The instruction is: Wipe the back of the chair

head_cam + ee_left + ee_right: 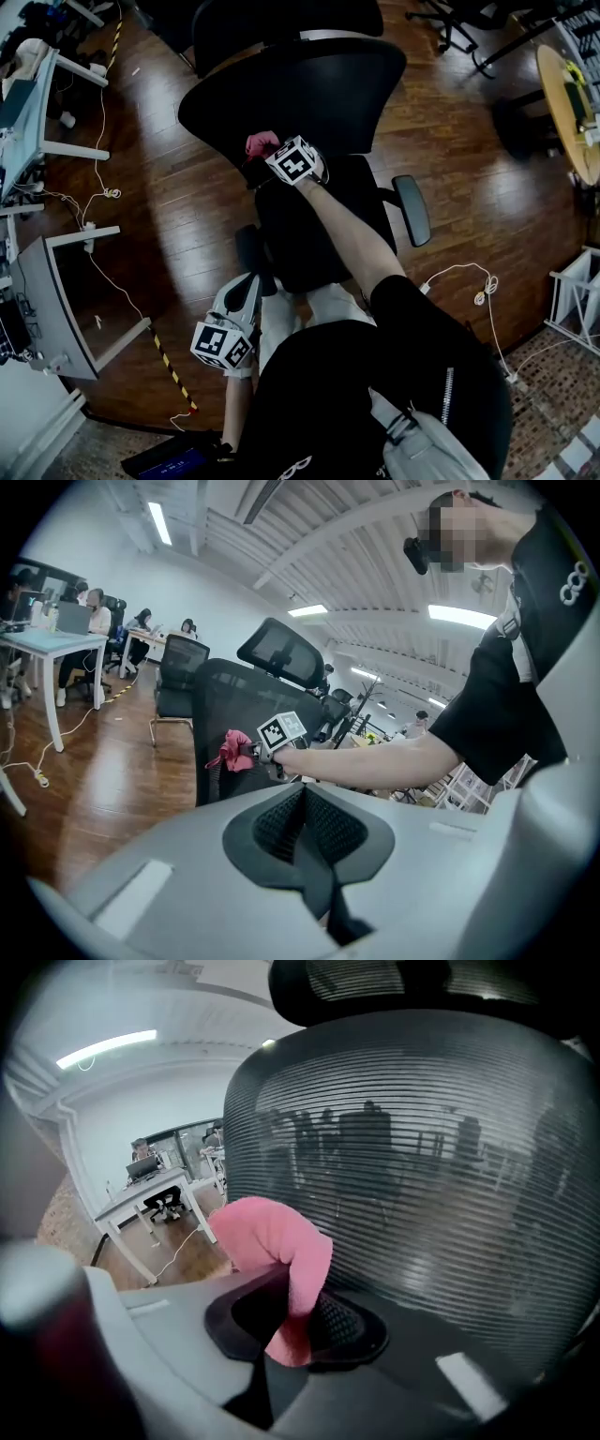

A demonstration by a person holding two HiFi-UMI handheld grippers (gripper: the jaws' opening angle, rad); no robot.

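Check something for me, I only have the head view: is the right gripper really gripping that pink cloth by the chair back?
Observer: Yes. In the right gripper view, the right gripper has its jaws shut on the pink cloth, with a fold standing above them.
Operator: Is the cloth against the backrest?
Observer: The mesh backrest fills that view just beyond the cloth. I cannot tell whether they touch.
Operator: And the left gripper?
Observer: In its own view, the left gripper has its jaws together with nothing between them.
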